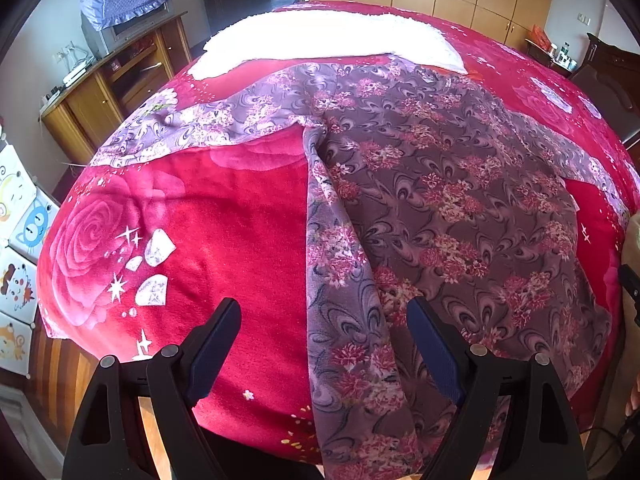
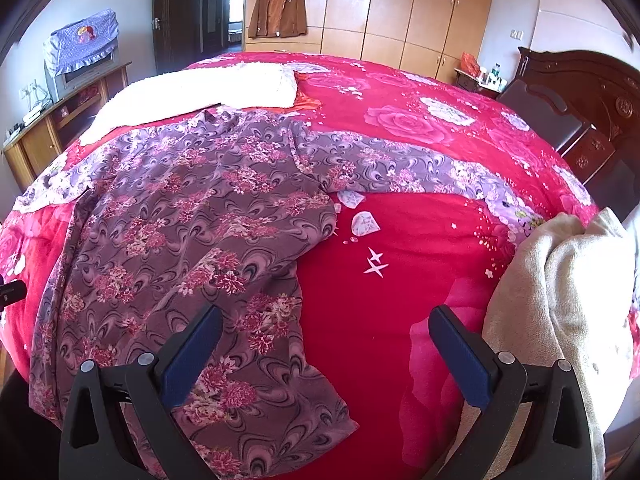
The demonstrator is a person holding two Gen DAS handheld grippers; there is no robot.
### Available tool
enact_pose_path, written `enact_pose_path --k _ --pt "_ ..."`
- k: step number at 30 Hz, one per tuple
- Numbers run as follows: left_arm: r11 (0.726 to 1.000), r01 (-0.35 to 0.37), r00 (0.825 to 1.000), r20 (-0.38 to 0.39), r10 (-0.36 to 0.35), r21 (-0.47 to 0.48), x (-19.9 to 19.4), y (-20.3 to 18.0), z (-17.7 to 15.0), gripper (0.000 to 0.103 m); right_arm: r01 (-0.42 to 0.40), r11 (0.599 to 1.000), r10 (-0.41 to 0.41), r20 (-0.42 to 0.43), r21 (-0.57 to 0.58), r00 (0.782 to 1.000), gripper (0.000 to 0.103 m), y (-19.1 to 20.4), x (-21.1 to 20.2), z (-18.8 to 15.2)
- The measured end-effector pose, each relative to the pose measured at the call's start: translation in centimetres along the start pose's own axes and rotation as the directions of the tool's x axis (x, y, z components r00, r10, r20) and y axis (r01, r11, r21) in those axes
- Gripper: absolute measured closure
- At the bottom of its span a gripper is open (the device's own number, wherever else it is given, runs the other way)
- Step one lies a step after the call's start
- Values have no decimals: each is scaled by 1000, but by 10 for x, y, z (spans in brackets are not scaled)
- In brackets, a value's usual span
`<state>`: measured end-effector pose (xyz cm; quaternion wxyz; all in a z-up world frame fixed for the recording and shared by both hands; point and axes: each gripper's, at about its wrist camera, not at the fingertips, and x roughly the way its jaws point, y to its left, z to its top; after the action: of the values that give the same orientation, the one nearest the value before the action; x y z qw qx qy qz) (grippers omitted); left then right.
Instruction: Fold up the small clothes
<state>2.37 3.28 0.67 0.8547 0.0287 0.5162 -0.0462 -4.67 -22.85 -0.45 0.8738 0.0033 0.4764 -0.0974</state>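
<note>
Left wrist view has the purple floral top (image 1: 460, 200) spread flat on the bed (image 1: 240, 220), body running from about 12 o'clock down to 5 o'clock, one sleeve stretched out toward 10 o'clock. The left gripper (image 1: 324, 320) hangs over the garment's near left edge with its jaws spread wide, nothing between them. One side edge of the top is already a bit rucked, with a lengthwise ridge down the middle of the frame.

Right wrist view is the same deal from the other side: the right gripper (image 2: 326, 328) is released too, jaws apart, hovering over the hem corner at roughly 7 o'clock, and the other sleeve runs off toward 2 o'clock.

So I'd say folding hasn't really started. The top is laid out and both hands are lining up for the first grab. Next move probably means dropping each gripper onto a side edge or sleeve and pinching only the top's fabric. The bedspread is fuzzy and soft, so snagging it along with the top seems like the main risk.

Room stuff: red rose-print bedspread, a white blanket (image 2: 192, 88) at 11 o'clock behind the top, a cream towel (image 2: 560, 300) heaped at 3 o'clock, wooden wardrobes (image 2: 400, 12) with a brown jacket (image 2: 277, 10) hanging at 12, and a covered TV (image 1: 124, 4) on a wooden cabinet (image 1: 108, 88) at 10 o'clock.
</note>
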Motion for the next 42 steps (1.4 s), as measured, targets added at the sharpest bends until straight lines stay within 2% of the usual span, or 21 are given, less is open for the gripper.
enact_pose_path --k 3,8,11,13,15,16,17,18,19,20,21,22,24,25,28,30,33,37,38,39,42 --pt "999 -10 999 -35 8 -49 7 12 7 18 4 999 -2 -36 35 999 1 -8 5 -1" --pt "997 -12 992 -125 3 -71 24 16 13 19 -40 994 55 -154 98 987 1 -18 21 -9" --pt "998 34 981 -192 -43 -52 37 5 9 18 -76 989 104 -235 124 966 2 -19 33 -18" --pt "998 57 968 -243 -62 -27 50 -3 5 18 -96 987 131 -305 128 943 3 -16 45 -26" --pt "997 72 950 -306 -70 -4 64 -11 -1 20 -72 993 102 -364 94 926 7 -9 54 -33" --pt "997 70 940 -336 -63 11 71 -14 -5 20 -50 997 70 -394 61 917 14 -5 60 -37" --pt "998 64 932 -360 -49 29 78 -16 -8 30 -40 999 51 -418 34 907 20 -1 64 -41" --pt "997 61 926 -376 -38 50 82 -18 -10 38 -56 998 63 -431 28 900 39 1 66 -44" --pt "996 61 929 -368 -35 61 83 -17 -9 41 -91 995 98 -431 37 897 62 3 65 -45" --pt "996 63 932 -361 -36 63 81 -15 -7 61 -113 993 120 -418 40 901 79 3 60 -44" --pt "995 66 930 -366 -36 70 79 -11 -3 87 -133 990 140 -409 44 902 98 4 56 -43" --pt "995 71 925 -377 -41 67 77 -5 2 92 -165 984 179 -403 69 898 98 2 50 -42" --pt "996 94 918 -389 -82 12 72 16 11 94 -217 966 254 -352 142 901 98 -7 31 -39" --pt "997 82 918 -390 -77 -3 69 26 14 94 -251 947 305 -319 201 897 98 -17 19 -39" --pt "991 113 913 -384 -134 -75 63 61 20 94 -320 868 424 -231 378 876 98 -50 -13 -42" --pt "989 95 906 -402 -132 -109 63 78 19 96 -325 820 465 -217 471 858 98 -67 -26 -52" --pt "994 43 898 -432 -84 -104 70 95 9 96 -298 795 483 -255 529 837 98 -77 -28 -60" --pt "991 16 875 -478 -80 -136 81 120 0 95 -224 827 457 -385 516 802 94 -70 -10 -59" --pt "988 25 875 -474 -96 -154 80 126 2 95 -196 839 434 -408 508 803 91 -69 -8 -57" --pt "984 36 876 -468 -116 -176 79 131 5 95 -162 852 400 -419 498 815 90 -69 -8 -53" --pt "974 91 910 -379 -166 -209 59 141 21 94 -175 847 373 -326 503 869 88 -75 -18 -30"
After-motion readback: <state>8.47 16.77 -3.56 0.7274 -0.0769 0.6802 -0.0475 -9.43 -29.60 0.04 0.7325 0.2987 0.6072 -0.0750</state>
